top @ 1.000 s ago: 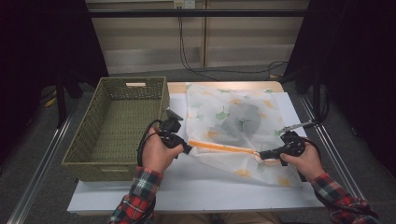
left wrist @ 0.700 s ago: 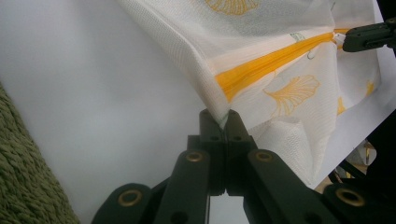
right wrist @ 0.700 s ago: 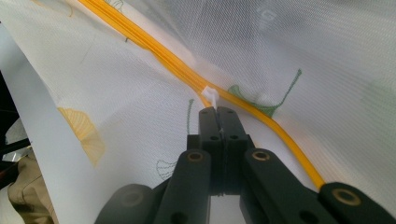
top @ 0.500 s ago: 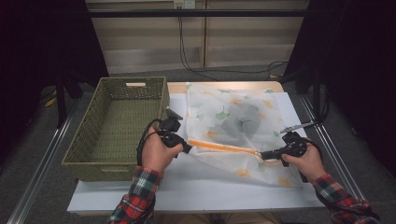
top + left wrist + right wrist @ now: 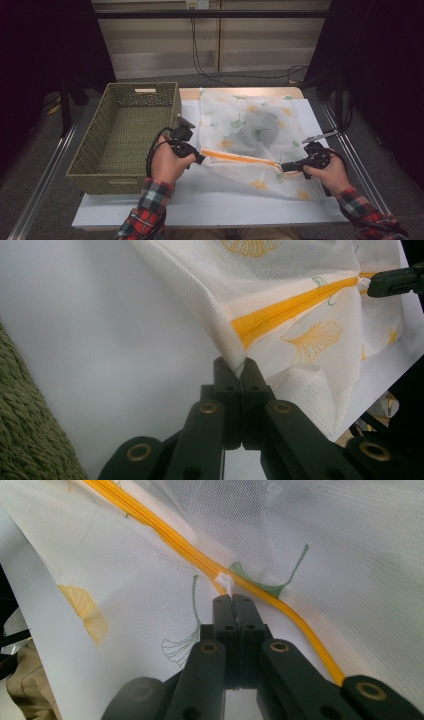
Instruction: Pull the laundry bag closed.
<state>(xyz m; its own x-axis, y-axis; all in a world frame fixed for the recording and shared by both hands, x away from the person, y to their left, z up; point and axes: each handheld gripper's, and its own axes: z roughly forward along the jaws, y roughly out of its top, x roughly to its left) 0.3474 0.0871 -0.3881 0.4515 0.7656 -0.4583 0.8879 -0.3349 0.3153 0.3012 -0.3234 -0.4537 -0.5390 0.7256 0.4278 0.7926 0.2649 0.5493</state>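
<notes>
A white mesh bag (image 5: 235, 107) printed with yellow and green leaves lies on the white table (image 5: 225, 200); a grey item (image 5: 260, 127) shows through it. An orange zipper (image 5: 237, 157) runs along its near edge. My left gripper (image 5: 200, 159) is shut on the bag's corner (image 5: 235, 352) at the zipper's left end (image 5: 285, 315), lifting it a little. My right gripper (image 5: 282, 167) is shut on the white zipper pull (image 5: 226, 582) on the orange zipper (image 5: 170, 537). In the left gripper view the right gripper (image 5: 372, 286) shows far off at the zipper.
A green woven basket (image 5: 95, 177) stands empty at the left of the table, close to my left hand. Cables hang from the wall behind. Bare white table lies in front of the bag, near the person's plaid sleeves.
</notes>
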